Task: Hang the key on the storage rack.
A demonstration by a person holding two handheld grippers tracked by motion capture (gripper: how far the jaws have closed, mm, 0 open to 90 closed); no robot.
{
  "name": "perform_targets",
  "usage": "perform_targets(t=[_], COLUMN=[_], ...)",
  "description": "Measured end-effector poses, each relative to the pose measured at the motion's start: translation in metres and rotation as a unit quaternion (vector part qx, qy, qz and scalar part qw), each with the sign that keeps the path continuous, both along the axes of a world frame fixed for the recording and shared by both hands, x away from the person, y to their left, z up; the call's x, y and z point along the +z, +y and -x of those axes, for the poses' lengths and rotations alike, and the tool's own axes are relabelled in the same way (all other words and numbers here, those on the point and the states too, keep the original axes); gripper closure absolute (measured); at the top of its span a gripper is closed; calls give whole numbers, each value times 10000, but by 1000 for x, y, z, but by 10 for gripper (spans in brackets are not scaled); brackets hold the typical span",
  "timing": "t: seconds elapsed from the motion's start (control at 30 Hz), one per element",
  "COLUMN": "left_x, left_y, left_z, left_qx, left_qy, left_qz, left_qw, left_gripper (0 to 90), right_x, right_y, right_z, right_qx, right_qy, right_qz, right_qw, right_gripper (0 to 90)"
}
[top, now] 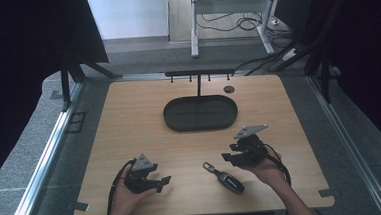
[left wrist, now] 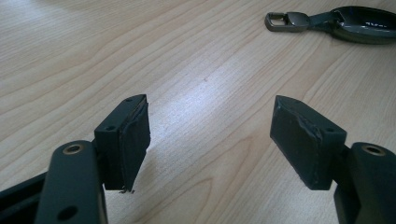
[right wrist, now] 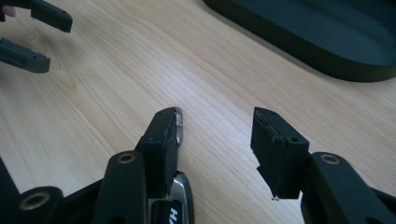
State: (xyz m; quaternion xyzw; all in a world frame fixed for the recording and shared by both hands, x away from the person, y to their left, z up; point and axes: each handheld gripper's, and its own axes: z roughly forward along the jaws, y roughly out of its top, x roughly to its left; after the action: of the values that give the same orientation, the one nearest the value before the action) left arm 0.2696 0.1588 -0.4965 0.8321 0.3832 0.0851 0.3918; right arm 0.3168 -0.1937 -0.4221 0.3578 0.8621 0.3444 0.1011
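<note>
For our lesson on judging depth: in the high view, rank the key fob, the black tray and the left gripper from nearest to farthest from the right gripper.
1. Key fob: on the table just below and left of the right gripper.
2. Black tray: behind it, toward the far edge.
3. Left gripper: across the table, at the left.

1. Left tongs (left wrist: pixel 210 140): jaws wide apart, nothing between the pads (left wrist: pixel 135 140), worn pad edges.
2. Bare wood-grain bench (left wrist: pixel 140 56) beneath and ahead of them.
3. Key fob (left wrist: pixel 345 24) lies flat at top right, metal loop end pointing left, well apart from the tongs.
</note>
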Motion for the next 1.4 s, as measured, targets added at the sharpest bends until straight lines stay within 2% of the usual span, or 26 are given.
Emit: perform_targets(t=[0.37, 0.7, 0.73, 1.03, 1.07, 1.4], left_x=[0, 0, 0, 1, 1, 1], left_y=[0, 2, 2, 3, 3, 3], left_z=[0, 0, -1, -1, -1, -1], left_qx=[-42, -31, -46, -17, -23, -34], left_qy=[10, 20, 14, 27, 29, 37], left_qz=[-9, -9, -16, 27, 21, 24], left_qw=[10000, 10000, 10000, 10000, 10000, 10000], left_gripper=[293, 292, 293, 293, 292, 292], right_x=[-10, -22, -24, -34, -36, -46], right_y=[13, 27, 31, 41, 44, 51], right_z=[-5, -9, -9, -12, -13, -14], right_qx=[146, 319, 380, 513, 541, 649], right_qy=[290, 571, 657, 928, 994, 1234], right_qz=[210, 412, 450, 668, 725, 914], right_qw=[9993, 9970, 9961, 9921, 9909, 9860], right_gripper=[532, 564, 579, 612, 614, 653])
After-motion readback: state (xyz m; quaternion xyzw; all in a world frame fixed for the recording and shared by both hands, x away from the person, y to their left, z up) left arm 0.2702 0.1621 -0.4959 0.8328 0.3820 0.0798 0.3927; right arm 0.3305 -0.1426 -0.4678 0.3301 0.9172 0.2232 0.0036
